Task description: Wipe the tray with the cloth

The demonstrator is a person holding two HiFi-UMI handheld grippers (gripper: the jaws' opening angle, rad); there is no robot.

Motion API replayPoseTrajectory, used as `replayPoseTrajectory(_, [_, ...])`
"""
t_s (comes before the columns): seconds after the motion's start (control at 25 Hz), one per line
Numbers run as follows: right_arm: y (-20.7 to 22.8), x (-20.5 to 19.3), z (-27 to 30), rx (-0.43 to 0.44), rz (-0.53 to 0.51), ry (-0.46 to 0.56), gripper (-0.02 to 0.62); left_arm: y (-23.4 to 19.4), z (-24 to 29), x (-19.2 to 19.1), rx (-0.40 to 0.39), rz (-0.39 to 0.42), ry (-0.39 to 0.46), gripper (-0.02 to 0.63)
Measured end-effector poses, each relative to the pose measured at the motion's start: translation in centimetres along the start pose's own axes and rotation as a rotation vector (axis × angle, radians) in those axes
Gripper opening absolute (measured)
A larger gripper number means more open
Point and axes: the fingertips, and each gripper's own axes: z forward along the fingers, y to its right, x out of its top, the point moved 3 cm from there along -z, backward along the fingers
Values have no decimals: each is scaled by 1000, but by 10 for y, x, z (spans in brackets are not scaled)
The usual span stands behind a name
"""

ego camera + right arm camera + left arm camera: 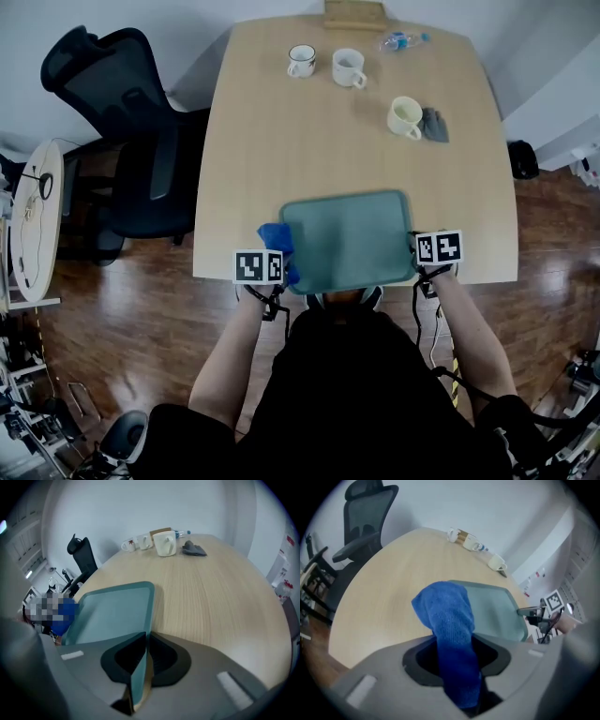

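Note:
A teal tray (347,239) lies at the near edge of the wooden table (309,150), partly over the edge toward me. My left gripper (279,262) is at the tray's left side, shut on a blue cloth (277,236). In the left gripper view the cloth (447,620) rises out of the jaws (457,677) and droops next to the tray (494,611). My right gripper (414,247) is at the tray's right near corner. In the right gripper view the tray's rim (112,613) runs into the jaw slot (138,677), clamped between the pads.
Three mugs stand at the far side: two (301,61) (349,67) near the back edge, one (405,116) at the right beside a grey rag (434,124). A plastic bottle (401,40) and a wooden box (354,14) lie at the back. A black office chair (122,122) stands left of the table.

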Motion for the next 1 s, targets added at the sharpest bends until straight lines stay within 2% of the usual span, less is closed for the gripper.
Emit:
replayPoseTrajectory(0.2, [12,0,-4,-8,124,15,21,4,14,33,-1,89,-13,166])
replayPoseTrajectory(0.36, [20,5,-4,-33,154,17,23,10,27,66,32,188,-52,167])
replayPoseTrajectory(0.44, [23,7,-5,-33,162,14,25,10,26,77,30,207,-61,170])
replayPoseTrajectory(0.6, [24,7,-6,-26,167,22,25,-27,-3,87,40,121,-26,169])
replayPoseTrajectory(0.72, [25,5,-6,-28,159,23,25,-66,-9,71,129,117,-101,170])
replayPoseTrajectory(0.8, [24,4,-5,-34,138,12,28,-81,-6,62,178,115,-117,199])
replayPoseTrajectory(0.92, [25,6,-5,-57,103,4,32,-85,3,61,208,86,-75,247])
replayPoseTrajectory(0.96, [26,6,-7,-74,96,13,42,-84,5,62,215,88,-63,263])
replayPoseTrajectory(1.0, [28,6,-11,-93,93,30,81,-83,5,62,216,91,-55,307])
